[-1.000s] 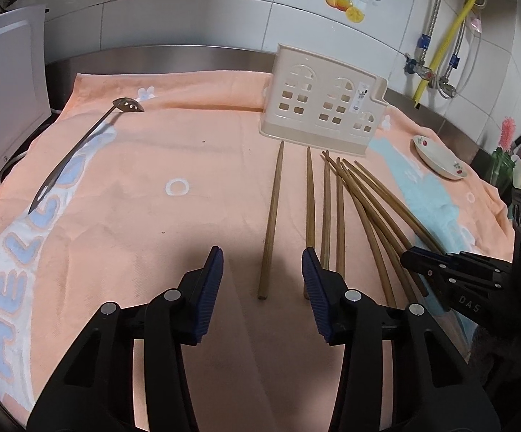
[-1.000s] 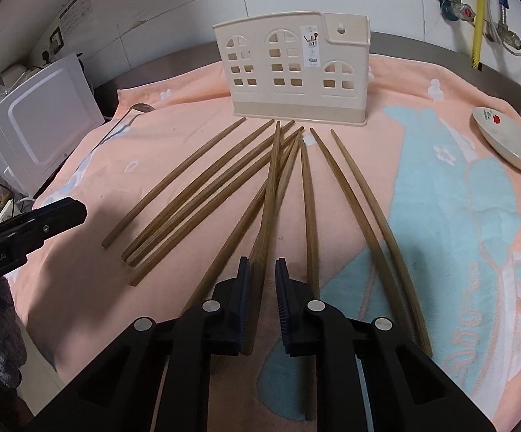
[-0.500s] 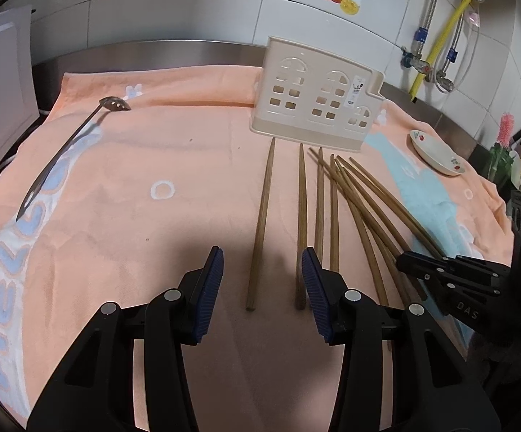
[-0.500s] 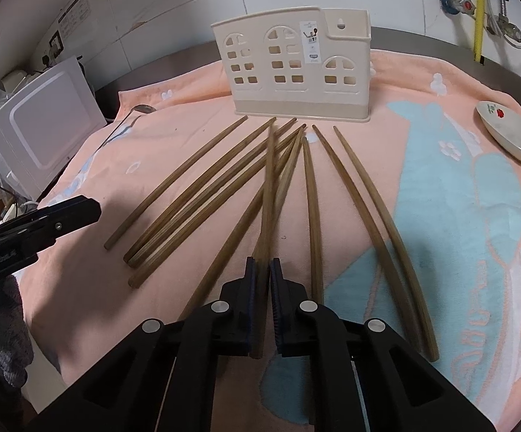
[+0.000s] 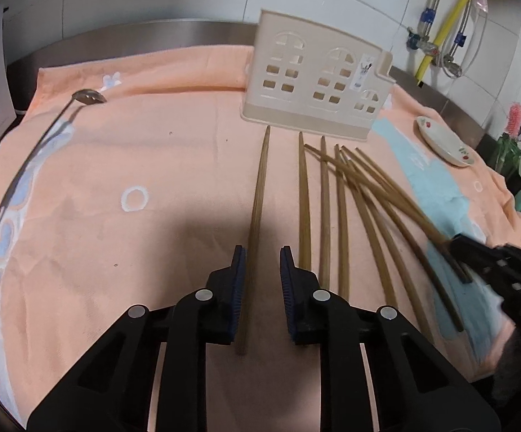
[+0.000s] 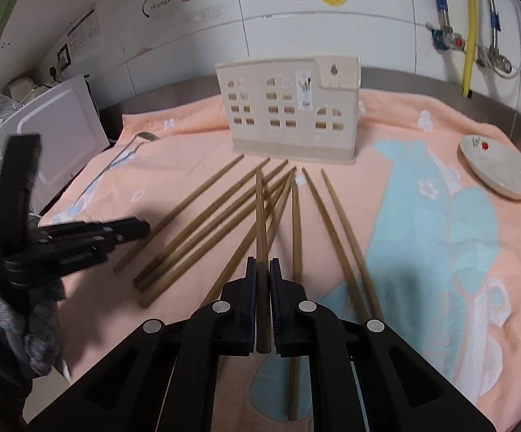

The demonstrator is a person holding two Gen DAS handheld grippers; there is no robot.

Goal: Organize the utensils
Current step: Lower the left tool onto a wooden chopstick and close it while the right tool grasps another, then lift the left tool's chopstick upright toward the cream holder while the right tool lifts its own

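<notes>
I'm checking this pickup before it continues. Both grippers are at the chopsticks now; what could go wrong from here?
The right gripper pinches one chopstick near its end, so the long free part may swing or slip. That chopstick crosses the others on the towel and might drag them. The left gripper is open around the leftmost chopstick, close to one pad, so closing might nudge it sideways.

Home kitchen — tiled wall (image 6: 368,46), steel counter (image 5: 134,36), water pipes (image 6: 469,28), microwave (image 6: 51,136).

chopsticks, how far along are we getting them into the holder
Done: nothing seems to be in the holder yet. In hand: right gripper is shut on one chopstick; left gripper is open around another. Left: the other chopsticks and the spoon.
</notes>
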